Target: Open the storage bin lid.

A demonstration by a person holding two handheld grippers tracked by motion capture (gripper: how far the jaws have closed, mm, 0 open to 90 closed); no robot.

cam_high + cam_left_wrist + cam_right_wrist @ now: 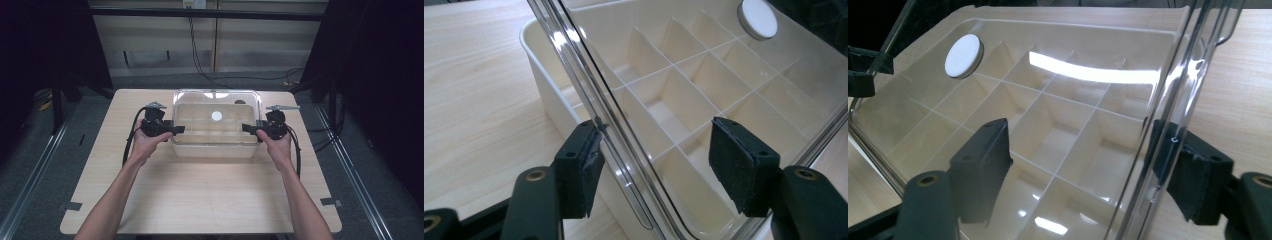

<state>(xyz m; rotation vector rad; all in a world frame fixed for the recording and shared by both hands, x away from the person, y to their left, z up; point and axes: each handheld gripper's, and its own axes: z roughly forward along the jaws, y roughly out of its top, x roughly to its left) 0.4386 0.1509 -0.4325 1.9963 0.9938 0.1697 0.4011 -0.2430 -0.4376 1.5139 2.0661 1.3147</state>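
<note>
1 divided box [216,145], 1 clear lid [216,102], 1 white disc [216,116], 2 grippers.

We see even overhead light on the table [210,200]; dark surround in the high view, which is soft and low-res. Glare streaks on the clear lid [1088,75] in the right gripper view, smaller highlights along the lid edge in the left gripper view. Near jaws slightly soft. Shadows faint.

No readable text, labels, brands or numbers anywhere, clear plastic lid [216,102] unmarked, round white disc [216,116] on it blank, cream compartmented plastic box [664,105] plain, pale wooden table [200,190] bare of signs
</note>
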